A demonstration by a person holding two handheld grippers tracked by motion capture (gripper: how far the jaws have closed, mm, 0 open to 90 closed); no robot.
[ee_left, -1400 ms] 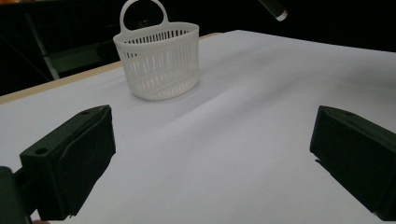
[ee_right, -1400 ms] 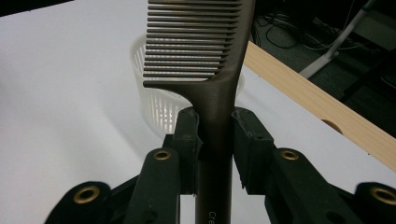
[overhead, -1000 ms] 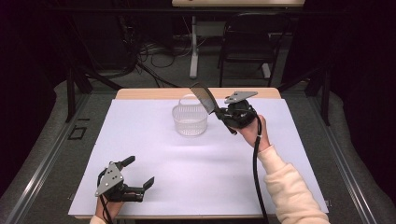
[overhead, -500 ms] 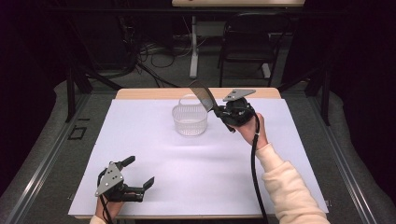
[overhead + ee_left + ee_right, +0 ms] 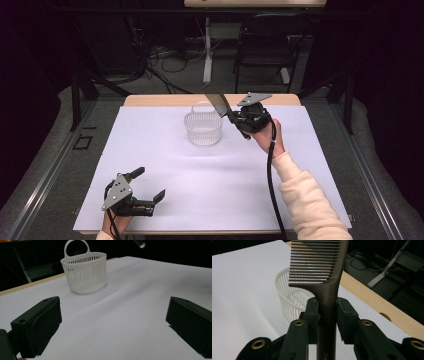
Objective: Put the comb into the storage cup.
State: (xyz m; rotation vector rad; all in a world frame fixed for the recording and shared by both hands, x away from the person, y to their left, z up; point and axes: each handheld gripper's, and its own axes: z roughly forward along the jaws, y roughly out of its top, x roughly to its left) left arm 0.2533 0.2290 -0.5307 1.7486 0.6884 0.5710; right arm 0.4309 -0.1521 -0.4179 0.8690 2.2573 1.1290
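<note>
A dark brown comb [image 5: 216,100] is clamped by its handle in my right gripper [image 5: 234,119], held in the air just right of a white slotted basket [image 5: 203,127]. The comb's toothed end slants up and left over the basket's rim. In the right gripper view the pads [image 5: 312,312] press both sides of the comb [image 5: 322,262], with the basket [image 5: 292,300] below and behind it. My left gripper [image 5: 150,183] rests open and holding nothing near the table's front left corner. In the left gripper view the basket [image 5: 85,275] stands upright beyond the wide-apart jaws, handle up.
A white sheet [image 5: 200,190] covers most of the wooden table [image 5: 150,100], whose bare strip shows along the far edge. A dark chair [image 5: 267,45], a desk leg and floor cables lie beyond the table. Metal rails run along both sides.
</note>
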